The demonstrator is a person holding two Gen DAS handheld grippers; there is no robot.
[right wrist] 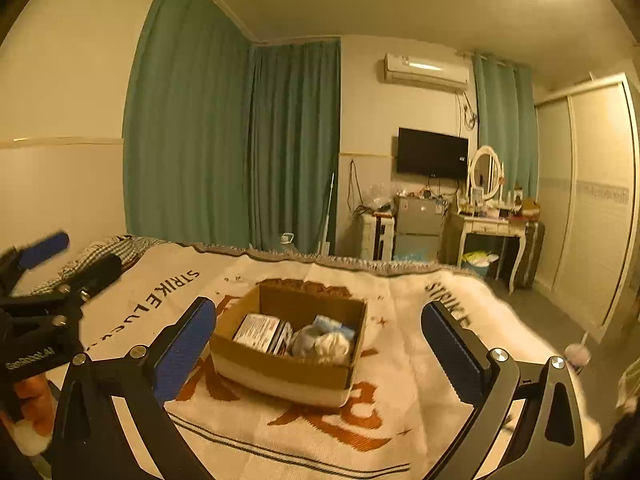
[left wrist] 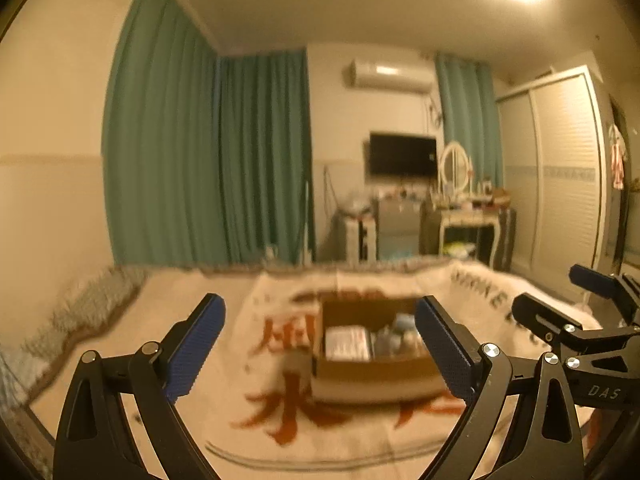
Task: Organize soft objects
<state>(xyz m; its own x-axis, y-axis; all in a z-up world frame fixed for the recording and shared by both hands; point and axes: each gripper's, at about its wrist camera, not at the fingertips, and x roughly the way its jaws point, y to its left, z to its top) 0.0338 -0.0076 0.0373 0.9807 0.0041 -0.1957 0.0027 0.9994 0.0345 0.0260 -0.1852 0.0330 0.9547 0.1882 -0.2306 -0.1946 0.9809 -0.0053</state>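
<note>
The left hand-held gripper is held wide open and empty, and the box is framed straight ahead between its blue pads, slightly right of centre. The box is set on the blanket covering the bed, its long axis running roughly crosswise; soft bundles are seen in its right half beside packets. The right hand-held gripper is likewise spread and empty, the box lying ahead, slightly left. Neither is judged clearly nearer.

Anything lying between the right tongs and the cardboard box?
Nothing but bare blanket between the open right tongs and the cardboard box, per the right wrist view.
</note>
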